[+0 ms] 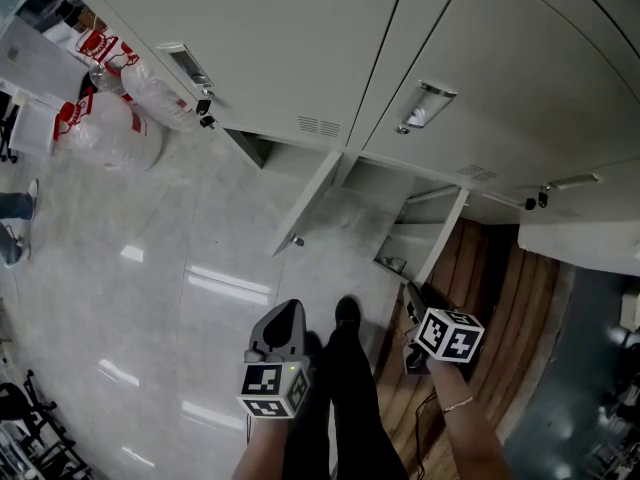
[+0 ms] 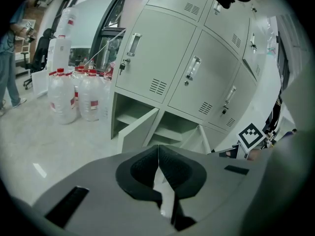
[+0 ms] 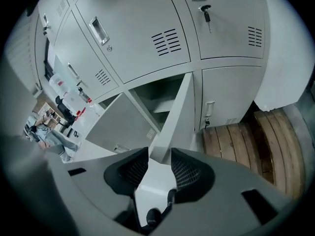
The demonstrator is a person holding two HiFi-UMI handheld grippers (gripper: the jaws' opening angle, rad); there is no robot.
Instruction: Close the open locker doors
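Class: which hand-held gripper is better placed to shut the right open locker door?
Right. The right hand-held gripper, jaws open, lines up with that door; the left hand-held gripper, jaws together, faces the other door.

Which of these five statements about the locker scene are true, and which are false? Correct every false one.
1. Two doors in the bottom row stand open. True: the left open door and the right open door.
2. The left tool has its jaws wide apart. False: they are together, with nothing between them.
3. The right tool has its jaws apart. True.
4. The upper locker doors are open too. False: they are closed.
5. Large water bottles stand on the floor. True.
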